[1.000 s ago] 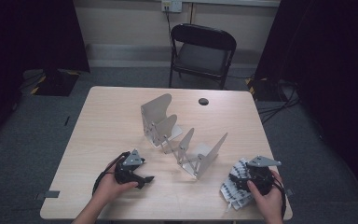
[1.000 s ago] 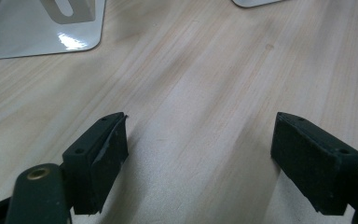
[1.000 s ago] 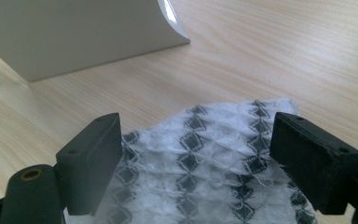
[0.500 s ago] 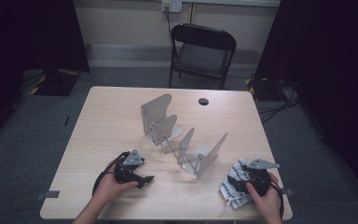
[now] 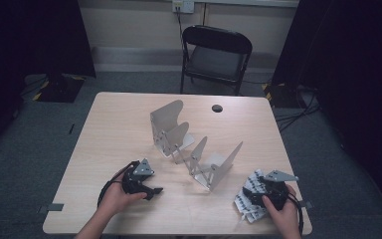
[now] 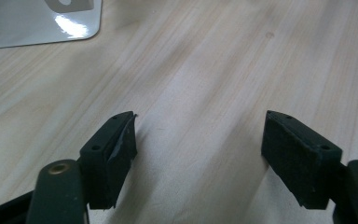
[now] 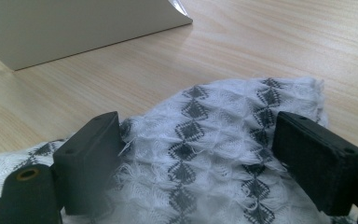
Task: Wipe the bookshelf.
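Seen from the high view: a white cloth with a dark grey diamond pattern (image 5: pixel 251 199), bunched at the near right corner of the pale wooden desk (image 5: pixel 114 129), just beside the right end of a folding silver metal rack of upright plates (image 5: pixel 194 147) that runs across the middle of the desk. Right gripper (image 5: pixel 271 191) set down upon that cloth, held in a hand at the bottom right. In the right gripper view: jaws spread wide, the cloth (image 7: pixel 205 140) heaped between them and touching the inner face of each pad, fringe loose, no clear pinch on the fabric. A flat plate of the rack (image 7: pixel 70 28) just behind the cloth.

Left gripper (image 5: pixel 146 186) low over bare wood at the near left, well apart from the cloth, held in the other hand. In the left gripper view: jaws apart and just now closing somewhat, nothing between them but wood grain (image 6: pixel 200 93); a corner of the rack's plate (image 6: pixel 42 21) at upper left.

Beyond the desk, a black folding chair (image 5: pixel 216 55). A small dark round disc (image 5: pixel 217 108) near the far edge.
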The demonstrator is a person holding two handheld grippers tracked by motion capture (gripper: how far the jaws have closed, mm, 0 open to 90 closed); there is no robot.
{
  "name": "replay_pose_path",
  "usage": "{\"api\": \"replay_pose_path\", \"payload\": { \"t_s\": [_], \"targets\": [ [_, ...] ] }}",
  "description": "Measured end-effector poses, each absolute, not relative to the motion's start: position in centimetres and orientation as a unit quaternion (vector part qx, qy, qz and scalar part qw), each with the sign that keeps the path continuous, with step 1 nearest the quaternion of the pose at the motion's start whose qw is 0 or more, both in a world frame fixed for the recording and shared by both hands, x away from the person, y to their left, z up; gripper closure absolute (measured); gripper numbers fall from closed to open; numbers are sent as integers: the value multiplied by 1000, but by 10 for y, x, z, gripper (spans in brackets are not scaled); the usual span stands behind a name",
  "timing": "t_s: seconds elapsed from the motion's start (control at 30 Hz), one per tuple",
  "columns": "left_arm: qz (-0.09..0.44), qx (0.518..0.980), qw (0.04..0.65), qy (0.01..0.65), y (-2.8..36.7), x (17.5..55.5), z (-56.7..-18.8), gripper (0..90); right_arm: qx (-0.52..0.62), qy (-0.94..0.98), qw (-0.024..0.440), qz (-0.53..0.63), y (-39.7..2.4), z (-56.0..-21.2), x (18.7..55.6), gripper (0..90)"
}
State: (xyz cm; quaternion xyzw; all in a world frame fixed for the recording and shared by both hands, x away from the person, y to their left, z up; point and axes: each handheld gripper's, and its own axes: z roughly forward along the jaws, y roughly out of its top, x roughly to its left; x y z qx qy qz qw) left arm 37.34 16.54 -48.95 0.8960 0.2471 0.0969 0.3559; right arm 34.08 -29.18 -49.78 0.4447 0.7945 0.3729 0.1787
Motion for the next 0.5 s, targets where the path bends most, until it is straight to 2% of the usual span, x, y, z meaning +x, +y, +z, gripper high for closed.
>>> {"api": "replay_pose_path", "payload": {
  "t_s": [0.17,0.5],
  "targets": [
    [100,898,356,239,164,377,-471,292,445,794,180,373,-292,-498,340,149],
    [89,891,378,235,147,388,-396,314,446,793,178,374,-292,-498,341,149]
  ]
}}
